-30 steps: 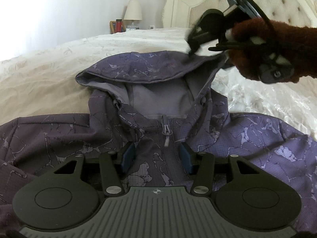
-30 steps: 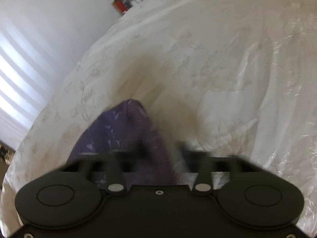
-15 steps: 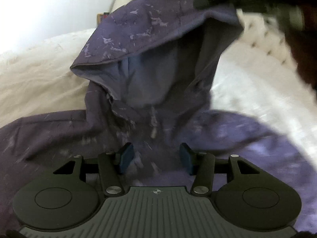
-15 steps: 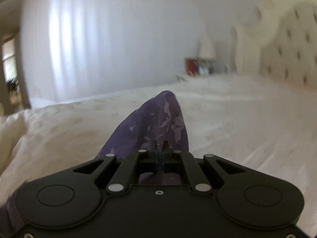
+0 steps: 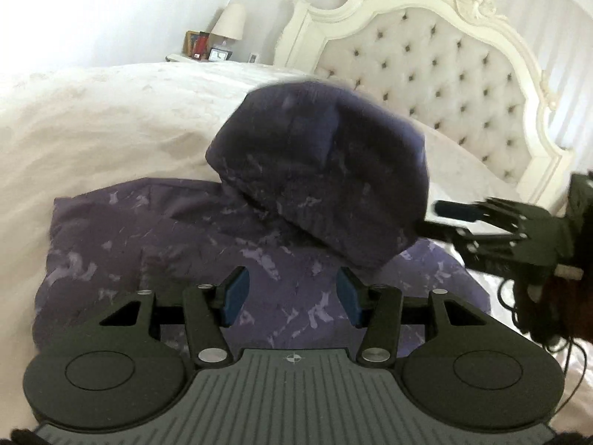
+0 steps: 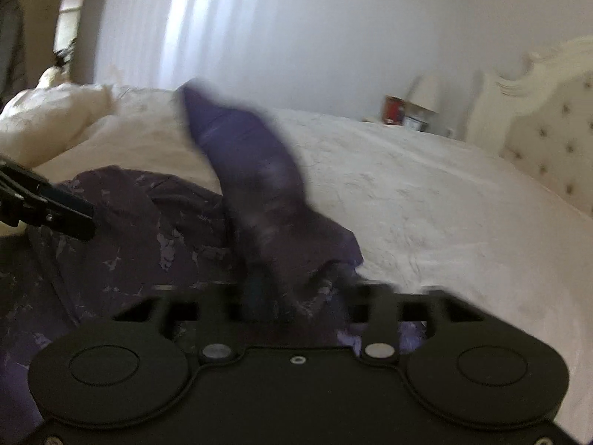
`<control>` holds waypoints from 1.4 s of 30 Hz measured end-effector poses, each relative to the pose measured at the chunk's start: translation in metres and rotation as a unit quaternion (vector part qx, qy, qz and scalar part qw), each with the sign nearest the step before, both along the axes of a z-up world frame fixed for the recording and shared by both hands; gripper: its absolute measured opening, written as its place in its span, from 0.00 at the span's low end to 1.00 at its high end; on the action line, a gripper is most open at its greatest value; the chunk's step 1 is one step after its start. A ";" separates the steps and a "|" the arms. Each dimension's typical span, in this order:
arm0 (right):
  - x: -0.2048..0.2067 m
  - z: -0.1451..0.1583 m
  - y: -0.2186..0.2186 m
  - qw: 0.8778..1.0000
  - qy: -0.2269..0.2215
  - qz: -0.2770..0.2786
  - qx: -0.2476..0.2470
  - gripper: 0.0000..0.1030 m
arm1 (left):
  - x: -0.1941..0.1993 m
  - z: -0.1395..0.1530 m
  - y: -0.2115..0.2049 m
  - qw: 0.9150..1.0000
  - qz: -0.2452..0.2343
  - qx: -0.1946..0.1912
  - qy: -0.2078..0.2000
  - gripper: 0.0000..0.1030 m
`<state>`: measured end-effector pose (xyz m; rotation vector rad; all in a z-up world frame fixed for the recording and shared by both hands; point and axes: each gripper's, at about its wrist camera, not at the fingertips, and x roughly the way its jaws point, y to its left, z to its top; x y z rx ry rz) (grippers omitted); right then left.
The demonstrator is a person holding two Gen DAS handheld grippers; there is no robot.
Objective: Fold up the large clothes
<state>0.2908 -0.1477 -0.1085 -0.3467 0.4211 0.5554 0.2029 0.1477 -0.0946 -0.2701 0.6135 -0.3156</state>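
A purple patterned hooded jacket (image 5: pixel 207 252) lies spread on the bed. Its hood (image 5: pixel 322 170) is in the air, flipped forward over the jacket's body; it also shows blurred in the right wrist view (image 6: pixel 255 170). My left gripper (image 5: pixel 291 294) is open and empty, hovering just above the jacket's chest. My right gripper (image 6: pixel 300 296) is blurred and appears open, with the hood's fabric lying between its fingers; it also shows in the left wrist view (image 5: pixel 463 218), beside the hood's right edge.
The white quilted bedspread (image 6: pixel 426 200) surrounds the jacket. A tufted cream headboard (image 5: pixel 444 66) stands behind. A nightstand with a lamp (image 5: pixel 229 22) and small items sits at the far left. A crumpled duvet (image 6: pixel 48 122) lies beyond the jacket.
The right gripper carried the hood up off the bed and forward over the jacket's body, then its jaws went from shut to apart. The left gripper stayed open above the chest.
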 end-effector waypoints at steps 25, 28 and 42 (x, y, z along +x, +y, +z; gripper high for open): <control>0.032 -0.012 -0.059 0.792 0.366 -0.156 0.463 0.84 | 0.146 0.025 0.044 0.948 0.034 -0.272 0.161 0.96; 0.035 -0.028 -0.061 0.755 0.396 -0.171 0.494 0.84 | 0.155 -0.002 0.041 0.923 0.044 -0.322 0.207 0.23; 0.106 -0.019 -0.067 0.738 0.320 -0.188 0.563 0.76 | 0.106 0.032 0.025 0.938 0.010 -0.325 0.118 0.15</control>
